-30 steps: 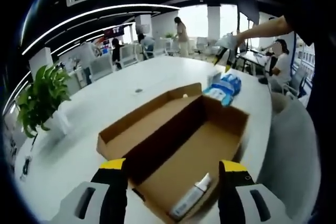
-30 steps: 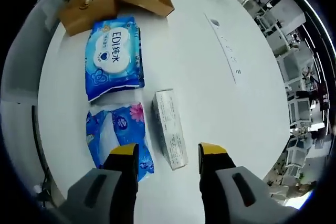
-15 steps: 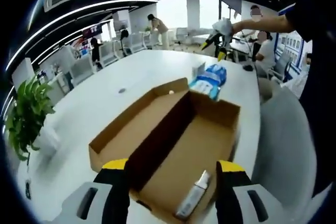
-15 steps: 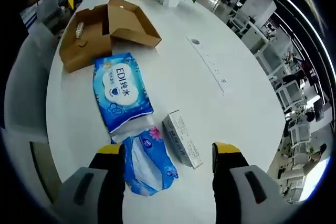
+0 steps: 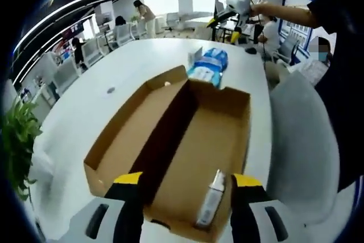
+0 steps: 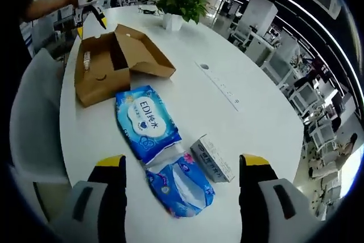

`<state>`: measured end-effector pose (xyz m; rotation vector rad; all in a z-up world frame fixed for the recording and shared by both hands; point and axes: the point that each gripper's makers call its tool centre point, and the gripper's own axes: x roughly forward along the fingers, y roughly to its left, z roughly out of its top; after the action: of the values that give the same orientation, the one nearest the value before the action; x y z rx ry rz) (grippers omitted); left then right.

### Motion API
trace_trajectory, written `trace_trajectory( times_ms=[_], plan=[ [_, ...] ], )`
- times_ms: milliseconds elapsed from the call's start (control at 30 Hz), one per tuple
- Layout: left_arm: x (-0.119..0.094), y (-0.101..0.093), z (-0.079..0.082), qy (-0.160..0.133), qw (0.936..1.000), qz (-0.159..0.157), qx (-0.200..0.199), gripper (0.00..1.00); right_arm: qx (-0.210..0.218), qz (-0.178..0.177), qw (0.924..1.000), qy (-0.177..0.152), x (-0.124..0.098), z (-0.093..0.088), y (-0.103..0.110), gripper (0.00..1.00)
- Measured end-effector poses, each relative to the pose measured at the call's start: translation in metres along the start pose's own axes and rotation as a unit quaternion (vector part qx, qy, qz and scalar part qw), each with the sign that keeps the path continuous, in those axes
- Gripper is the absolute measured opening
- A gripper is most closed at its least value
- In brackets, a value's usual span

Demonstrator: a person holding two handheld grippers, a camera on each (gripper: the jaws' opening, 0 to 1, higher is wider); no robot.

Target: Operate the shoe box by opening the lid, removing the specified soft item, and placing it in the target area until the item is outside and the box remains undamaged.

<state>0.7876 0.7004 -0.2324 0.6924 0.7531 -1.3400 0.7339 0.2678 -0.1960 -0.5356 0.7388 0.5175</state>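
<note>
With both tongs [image 5: 185, 181] [image 6: 182, 163] released — open box [image 5: 170, 140] before the left, wipes [image 6: 148, 122] before the right.

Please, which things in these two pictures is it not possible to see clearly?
- Bottle label in the open shoe box, left gripper view: blurred.
- Print on the small white carton, right gripper view: too small.
- Box floor along the lid side, left gripper view: dark shadow.
- Potted plant, left gripper view: cut by the edge.
</note>
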Motion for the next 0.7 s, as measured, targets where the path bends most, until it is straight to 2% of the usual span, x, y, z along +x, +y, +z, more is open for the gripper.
trace_trajectory(
  times_ms=[267,500,700],
  plan=[
    [0.012,-0.006,-0.01,0.04,0.9984,-0.032,0.023,0.61,0.022,-0.01,0.9993,-0.028,-0.015,0.013,0.028,0.8],
    [0.02,-0.007,-0.02,0.068,0.996,-0.048,0.031,0.6,0.063,-0.025,0.996,-0.058,-0.029,0.019,0.046,0.84],
    [0.026,-0.008,-0.026,0.093,0.9929,-0.062,0.042,0.59,0.088,-0.027,0.9935,-0.068,-0.033,0.012,0.064,0.89]
  ],
)
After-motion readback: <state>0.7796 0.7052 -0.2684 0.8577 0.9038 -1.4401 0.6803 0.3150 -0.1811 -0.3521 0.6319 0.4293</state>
